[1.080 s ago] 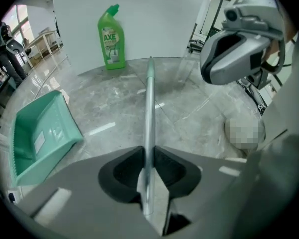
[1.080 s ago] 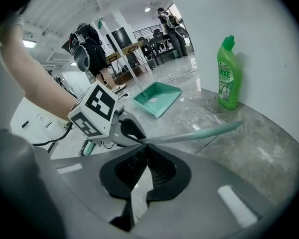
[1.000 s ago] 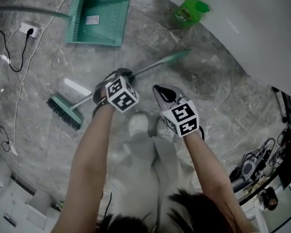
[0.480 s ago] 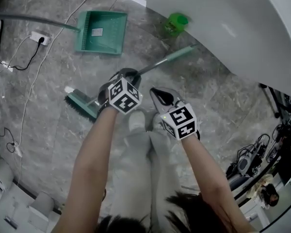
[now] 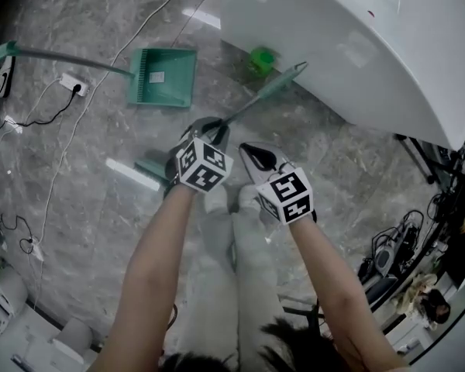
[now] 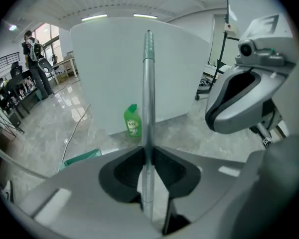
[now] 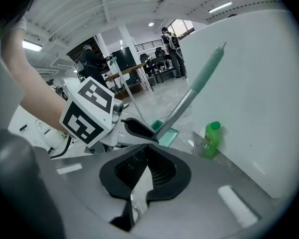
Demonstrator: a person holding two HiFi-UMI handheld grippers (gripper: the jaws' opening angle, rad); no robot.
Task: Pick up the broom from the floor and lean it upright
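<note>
Where broom [image 5: 265, 94] slants over marble floor [image 5: 85, 231] | white wall [image 5: 356, 45]; bottle [image 5: 261, 59] beside

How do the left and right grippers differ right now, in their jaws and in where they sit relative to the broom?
The left gripper has its jaws clamped on the broom handle, which runs up between them; the right gripper has its jaws together on nothing. The left gripper sits on the handle, while the right gripper is beside it, not touching it. Both are held out side by side in front of the person.
</note>
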